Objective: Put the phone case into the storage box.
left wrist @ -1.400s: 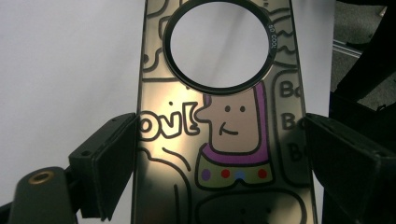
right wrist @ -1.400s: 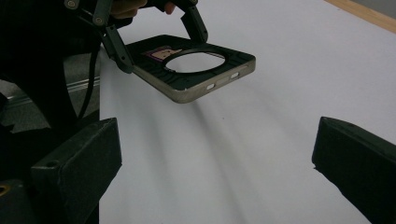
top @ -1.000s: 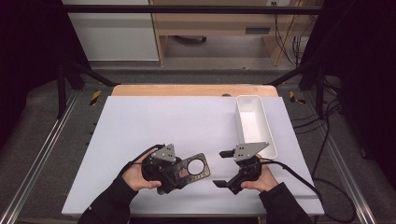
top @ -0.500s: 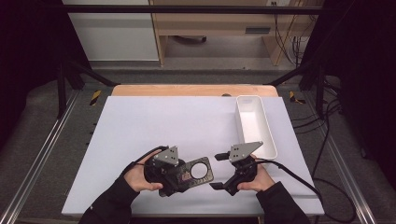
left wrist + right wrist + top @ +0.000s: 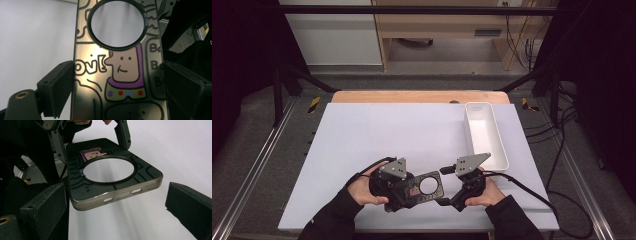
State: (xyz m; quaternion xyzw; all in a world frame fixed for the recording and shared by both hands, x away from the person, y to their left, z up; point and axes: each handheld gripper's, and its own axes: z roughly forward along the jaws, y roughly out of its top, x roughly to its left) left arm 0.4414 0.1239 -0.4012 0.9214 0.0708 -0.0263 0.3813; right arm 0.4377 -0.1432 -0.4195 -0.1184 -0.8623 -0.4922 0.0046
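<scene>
Lying in the lower middle of the high view, a dark phone case (image 5: 422, 186) with a big round hole is held just above the white table (image 5: 377, 135), clamped across its width between the jaws of the left gripper (image 5: 398, 186). In the left gripper view the case (image 5: 117, 75) fills the centre, its cartoon figure in purple plain to see, and both black pads press on its long edges. The right gripper (image 5: 451, 186) sits just beside the case's free end in the high view, jaws spread apart. In the right gripper view the case (image 5: 112, 180) hangs in the upper middle, ahead of the open jaws and touching neither. Farther out, at the right of the high view, a white tray (image 5: 472, 150) stands near the table's right edge, behind the right gripper.
</scene>
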